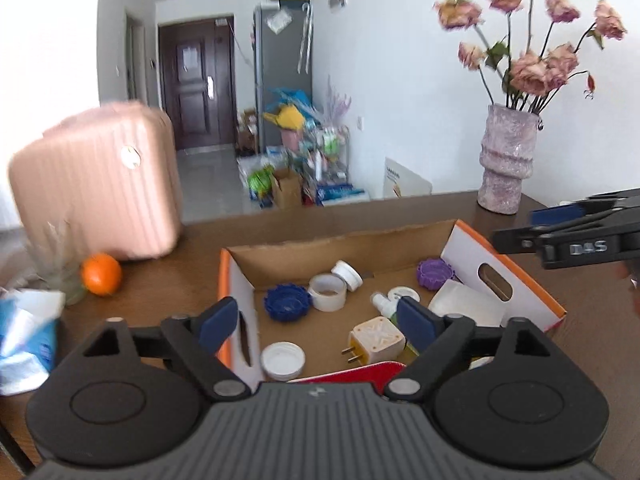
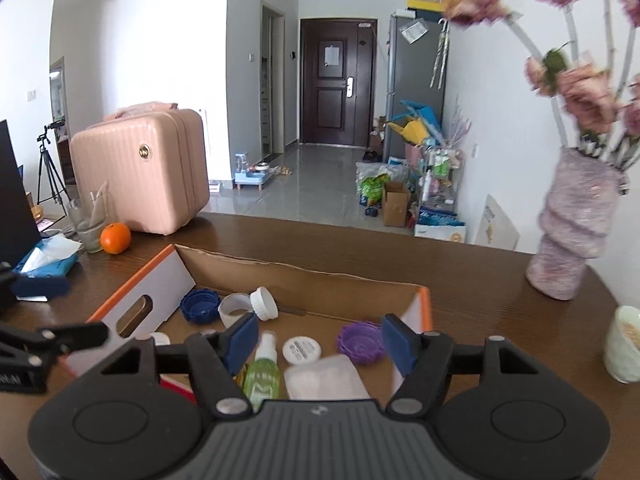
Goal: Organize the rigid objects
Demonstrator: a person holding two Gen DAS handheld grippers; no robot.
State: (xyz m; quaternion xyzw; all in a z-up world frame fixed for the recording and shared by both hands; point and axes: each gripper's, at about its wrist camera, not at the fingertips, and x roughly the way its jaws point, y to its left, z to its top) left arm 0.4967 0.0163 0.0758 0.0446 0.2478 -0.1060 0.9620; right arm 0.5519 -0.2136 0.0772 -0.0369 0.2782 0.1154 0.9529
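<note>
The left gripper (image 1: pixel 316 322) and right gripper (image 2: pixel 320 344) both hung over the open orange-and-white cardboard box (image 1: pixel 532 296) on the brown wooden table (image 2: pixel 480 280), jaws spread apart and empty. Inside the box lay a ridged blue plastic cap (image 1: pixel 288 302), a purple ridged cap (image 2: pixel 360 343), a beige plug adapter (image 1: pixel 376 342) and a green spray bottle (image 2: pixel 262 376)
</note>
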